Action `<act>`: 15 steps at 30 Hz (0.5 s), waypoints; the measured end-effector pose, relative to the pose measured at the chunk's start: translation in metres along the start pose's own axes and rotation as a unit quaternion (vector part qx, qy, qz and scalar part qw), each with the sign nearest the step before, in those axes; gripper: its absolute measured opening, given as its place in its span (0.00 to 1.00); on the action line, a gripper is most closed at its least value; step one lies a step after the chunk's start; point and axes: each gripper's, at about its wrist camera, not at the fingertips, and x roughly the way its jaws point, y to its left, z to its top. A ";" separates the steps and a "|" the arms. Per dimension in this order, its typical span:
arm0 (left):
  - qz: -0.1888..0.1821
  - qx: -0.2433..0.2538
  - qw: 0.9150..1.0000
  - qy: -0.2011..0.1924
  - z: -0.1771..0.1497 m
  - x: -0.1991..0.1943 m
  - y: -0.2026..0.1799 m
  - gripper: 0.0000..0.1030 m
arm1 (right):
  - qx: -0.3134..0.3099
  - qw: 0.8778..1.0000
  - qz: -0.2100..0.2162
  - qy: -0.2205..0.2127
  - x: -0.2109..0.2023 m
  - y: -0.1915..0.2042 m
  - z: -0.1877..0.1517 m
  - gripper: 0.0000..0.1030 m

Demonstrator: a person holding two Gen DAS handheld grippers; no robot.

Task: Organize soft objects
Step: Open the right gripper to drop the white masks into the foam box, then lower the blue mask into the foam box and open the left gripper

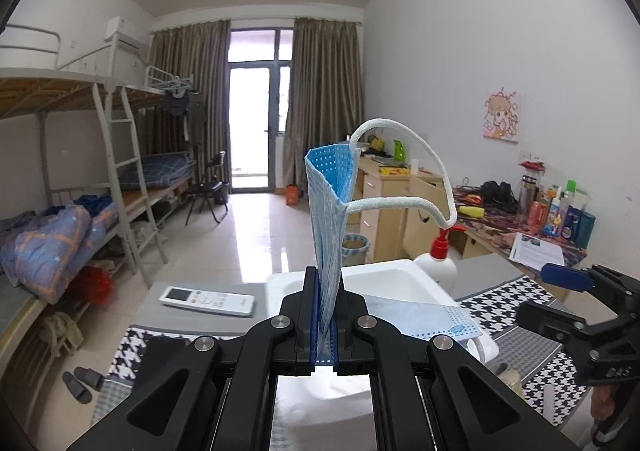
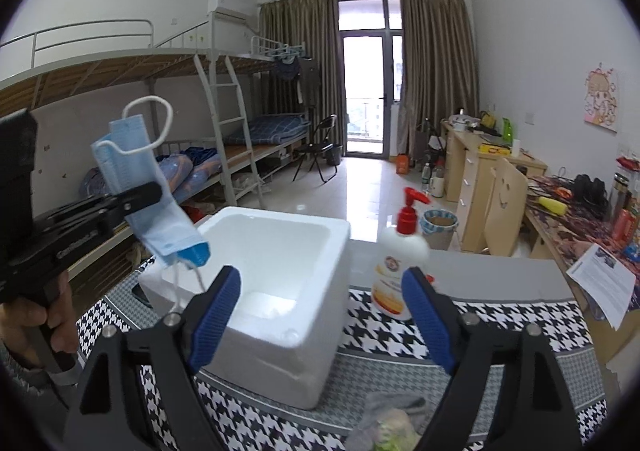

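Two grippers work over the table (image 2: 500, 275). Left gripper (image 1: 325, 315): jaws clamped on a blue mask (image 1: 330, 219), held above the foam box (image 2: 256, 283). Right gripper (image 2: 320, 303): jaws apart, empty, beside the pump bottle (image 2: 396, 271).

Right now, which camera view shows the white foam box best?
The right wrist view: the foam box shows its whole opening and front wall. In the left wrist view the left gripper and face mask hide most of it.

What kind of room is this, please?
Most likely a shared dormitory room. Metal bunk beds with a ladder stand along one wall, wooden desks crowded with bottles and cables line the other, and a curtained glass balcony door closes the far end.
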 end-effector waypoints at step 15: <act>-0.020 0.007 0.999 0.024 -0.001 0.036 -0.029 0.04 | 0.022 0.999 -0.029 0.007 -0.009 -0.033 -0.016 0.83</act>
